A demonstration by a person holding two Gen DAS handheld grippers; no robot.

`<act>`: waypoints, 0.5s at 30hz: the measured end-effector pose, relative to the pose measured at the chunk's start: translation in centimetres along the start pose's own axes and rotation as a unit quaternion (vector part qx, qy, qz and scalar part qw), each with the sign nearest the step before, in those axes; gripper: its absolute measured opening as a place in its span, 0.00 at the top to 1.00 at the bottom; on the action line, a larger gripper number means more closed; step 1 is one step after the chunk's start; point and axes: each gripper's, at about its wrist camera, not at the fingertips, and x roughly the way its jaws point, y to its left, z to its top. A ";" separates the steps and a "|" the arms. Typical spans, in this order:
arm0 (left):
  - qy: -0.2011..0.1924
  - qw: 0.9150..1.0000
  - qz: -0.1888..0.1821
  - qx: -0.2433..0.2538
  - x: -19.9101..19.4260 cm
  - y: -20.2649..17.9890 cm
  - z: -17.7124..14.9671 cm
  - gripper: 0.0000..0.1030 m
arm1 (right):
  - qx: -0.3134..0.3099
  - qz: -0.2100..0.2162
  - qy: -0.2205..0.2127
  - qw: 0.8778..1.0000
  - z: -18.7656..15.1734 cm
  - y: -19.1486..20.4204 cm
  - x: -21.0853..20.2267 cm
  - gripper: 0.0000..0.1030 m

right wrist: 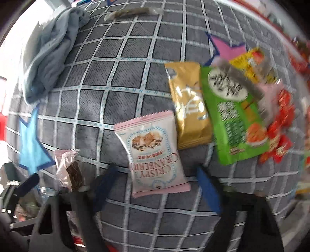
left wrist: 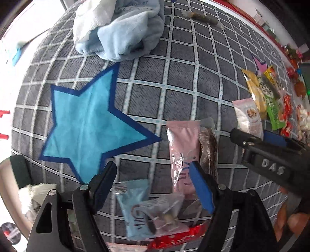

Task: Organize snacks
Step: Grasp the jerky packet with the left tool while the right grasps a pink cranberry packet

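My left gripper (left wrist: 155, 184) is open and empty above a small pile: a light blue packet (left wrist: 131, 209), a clear wrapped snack (left wrist: 164, 215), a red wrapper (left wrist: 174, 238) and a pink packet (left wrist: 183, 155) with a dark biscuit (left wrist: 209, 153) beside it. My right gripper (right wrist: 157, 188) is open, its jaws either side of the lower end of a pink "Crispy Cranberry" packet (right wrist: 153, 153), which lies on the blanket. A gold packet (right wrist: 190, 108), a green packet (right wrist: 234, 116) and a yellow packet (right wrist: 250, 64) lie to its right. The right gripper also shows in the left wrist view (left wrist: 271, 155).
A grey checked blanket (left wrist: 174, 81) with a blue star (left wrist: 89, 124) covers the surface. A crumpled light blue cloth (left wrist: 120, 29) lies at the far left. A long wrapped bar (left wrist: 203, 17) lies at the far edge. Red candies (right wrist: 281, 131) are scattered at the right.
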 end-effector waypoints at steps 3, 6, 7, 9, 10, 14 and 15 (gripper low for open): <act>0.004 0.999 -0.034 -0.005 0.4 -0.9 0.1 0.36 | -0.002 0.009 0.005 1.000 0.1 1.2 -0.3 0.57; 0.012 0.996 -0.083 0.013 0.4 -2.9 0.4 0.90 | 0.020 0.045 0.009 0.999 -1.3 0.2 -1.0 0.59; 0.015 0.996 -0.082 0.026 0.4 -3.6 0.4 0.92 | 0.026 0.060 0.012 0.998 -2.0 -0.1 -1.1 0.59; 0.014 0.996 -0.086 0.037 0.5 -4.3 0.2 0.95 | 0.027 0.068 0.016 0.997 -3.4 -0.4 -1.3 0.59; 0.016 0.995 -0.089 0.038 0.6 -4.4 0.1 0.97 | 0.027 0.069 0.017 0.997 -4.1 -0.6 -1.3 0.59; -0.023 0.997 -0.028 0.063 -1.0 -4.5 -1.2 0.88 | 0.046 0.077 0.013 0.996 -7.1 -2.2 -1.9 0.59; -0.025 0.997 -0.033 0.065 -1.4 -4.4 -1.4 0.79 | 0.052 0.079 0.011 0.995 -7.5 -2.7 -2.0 0.59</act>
